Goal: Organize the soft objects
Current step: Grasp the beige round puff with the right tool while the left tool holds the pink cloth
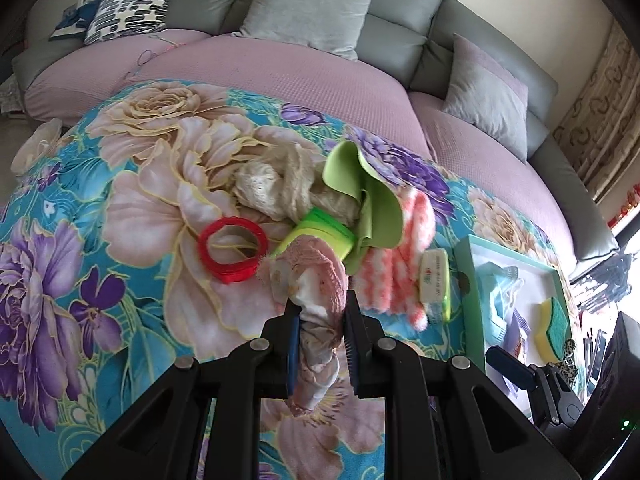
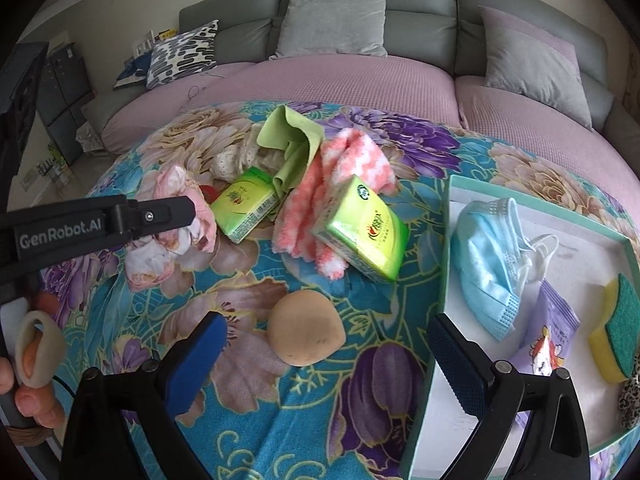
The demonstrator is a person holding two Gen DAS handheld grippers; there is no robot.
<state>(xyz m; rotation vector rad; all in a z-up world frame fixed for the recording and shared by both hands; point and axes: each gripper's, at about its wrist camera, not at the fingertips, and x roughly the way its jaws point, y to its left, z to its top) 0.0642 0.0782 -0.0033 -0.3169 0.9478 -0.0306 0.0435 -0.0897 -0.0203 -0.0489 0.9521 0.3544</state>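
My left gripper is shut on a pink and white floral cloth and holds it just above the flowered blanket. In the right wrist view the same cloth hangs from the left gripper at the left. My right gripper stands wide open, low over the blanket. A round tan sponge lies between its fingers, untouched. A green cloth, a pink-and-white fluffy cloth and a beige lace cloth lie in a pile.
A teal-rimmed white tray at the right holds a blue face mask, a purple packet and a yellow-green scouring sponge. Two green tissue packs and a red ring lie on the blanket. A sofa with cushions stands behind.
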